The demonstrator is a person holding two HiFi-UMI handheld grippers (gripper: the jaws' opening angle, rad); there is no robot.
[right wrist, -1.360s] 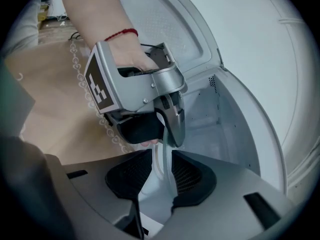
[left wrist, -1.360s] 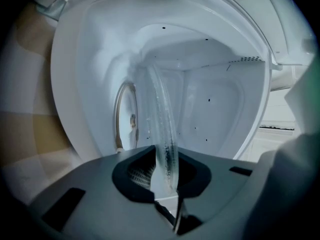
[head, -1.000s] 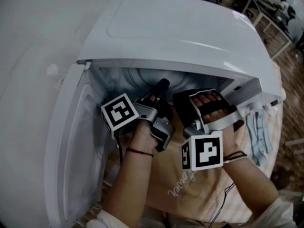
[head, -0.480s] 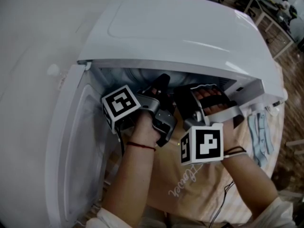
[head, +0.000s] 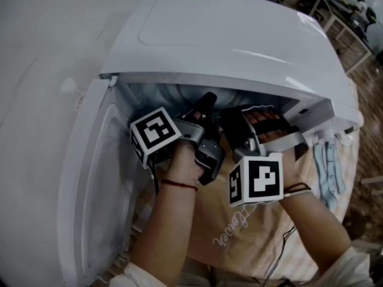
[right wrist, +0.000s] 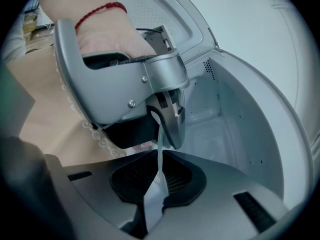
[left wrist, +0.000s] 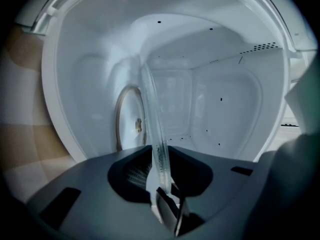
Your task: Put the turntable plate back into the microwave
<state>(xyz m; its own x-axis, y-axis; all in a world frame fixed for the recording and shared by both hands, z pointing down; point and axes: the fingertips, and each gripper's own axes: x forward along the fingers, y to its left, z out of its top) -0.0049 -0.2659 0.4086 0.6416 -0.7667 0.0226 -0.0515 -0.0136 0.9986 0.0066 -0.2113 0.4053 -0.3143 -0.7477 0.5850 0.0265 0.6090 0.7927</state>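
The clear glass turntable plate shows edge-on in the left gripper view, standing on edge and reaching into the white microwave cavity. My left gripper is shut on its rim. In the right gripper view the same plate is a thin pale line, with my right gripper shut on it and the left gripper clamped on it just beyond. From the head view both grippers, left and right, sit in the microwave's mouth; the plate cannot be made out there.
The microwave stands on a beige cloth, its door swung open to the left. A roller ring with the centre hub lies on the cavity floor. Pale blue items lie at the right.
Both grippers have shifted slightly forward toward the microwave opening, still holding the plate between them.
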